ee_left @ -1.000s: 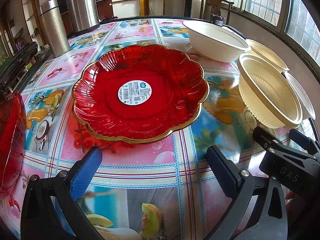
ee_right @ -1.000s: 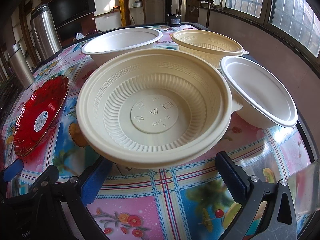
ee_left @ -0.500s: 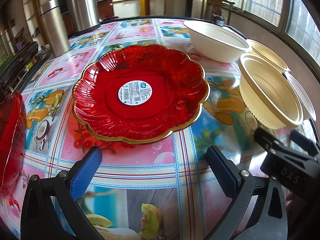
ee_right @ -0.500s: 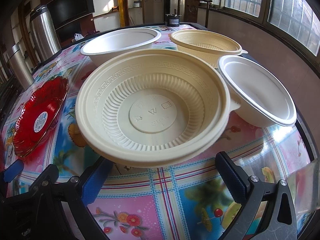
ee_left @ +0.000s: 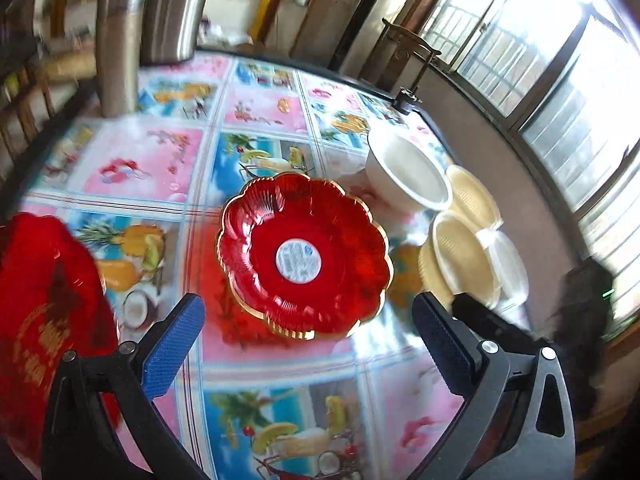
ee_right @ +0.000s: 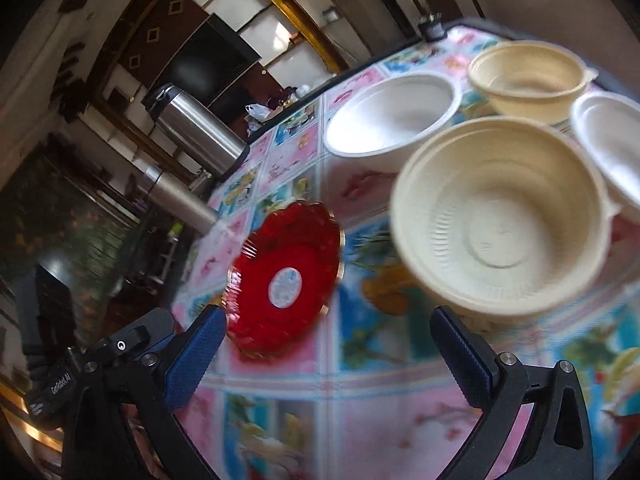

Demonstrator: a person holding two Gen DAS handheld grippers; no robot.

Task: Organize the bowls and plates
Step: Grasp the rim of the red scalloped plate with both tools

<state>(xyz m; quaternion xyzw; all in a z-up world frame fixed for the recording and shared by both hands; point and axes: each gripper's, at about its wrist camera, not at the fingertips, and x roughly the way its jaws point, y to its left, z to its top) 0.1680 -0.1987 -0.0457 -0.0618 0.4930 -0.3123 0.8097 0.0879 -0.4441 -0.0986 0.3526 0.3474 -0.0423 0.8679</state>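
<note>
The left gripper [ee_left: 308, 344] hangs above the fruit-patterned plastic tablecloth [ee_left: 152, 160] with its blue-padded jaws spread wide and nothing between them. The scalloped red glass plate with a gold rim and a round white label [ee_left: 304, 256] lies flat on the cloth just ahead of the gap, toward 12 o'clock and clear of both pads. A second red plate [ee_left: 44, 312] shows blurred at 9 o'clock in the left wrist view. The right gripper [ee_right: 328, 344] is also wide open and empty, tilted above the table. The cream ribbed plastic bowl [ee_right: 500, 220] sits ahead of its right pad at about 1 o'clock, apart from the fingers. Beyond it, a smooth white bowl [ee_right: 392, 116] stands at 12 o'clock, a second cream bowl [ee_right: 528, 76] at 1 o'clock and another white bowl [ee_right: 612, 148] at 2 o'clock, all close together. Two steel flasks [ee_right: 196, 136] stand at the table's far edge at 10 o'clock.
</note>
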